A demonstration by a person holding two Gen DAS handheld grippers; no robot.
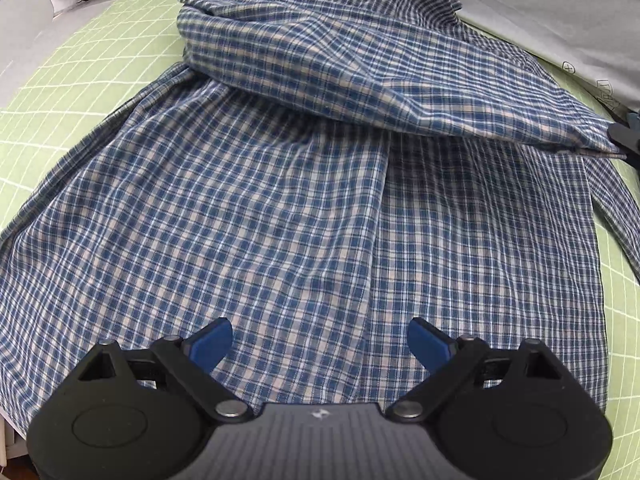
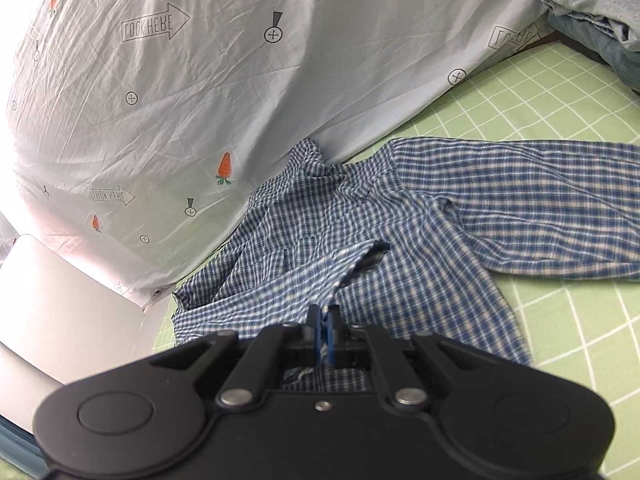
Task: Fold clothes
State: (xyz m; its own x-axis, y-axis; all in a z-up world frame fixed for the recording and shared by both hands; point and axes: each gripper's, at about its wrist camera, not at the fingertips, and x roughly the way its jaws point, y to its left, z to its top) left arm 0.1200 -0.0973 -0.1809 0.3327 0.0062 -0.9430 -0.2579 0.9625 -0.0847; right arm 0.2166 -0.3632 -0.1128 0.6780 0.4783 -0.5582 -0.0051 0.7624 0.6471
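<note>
While my right gripper (image 2: 325, 322) was clenched on the cuff of a sleeve (image 1: 400, 80), I judged the sleeve fold to be in hand on the checked shirt (image 1: 280, 220), spread on the green mat (image 1: 100, 60). My left gripper (image 1: 320, 340) hovered released above the shirt's body. Next, the sleeve needed laying flat across the body.

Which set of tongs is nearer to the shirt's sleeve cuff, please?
Right. The right tongs are shut on the sleeve cuff of the plaid shirt, while the left tongs hover open above the shirt's body, away from it.
</note>
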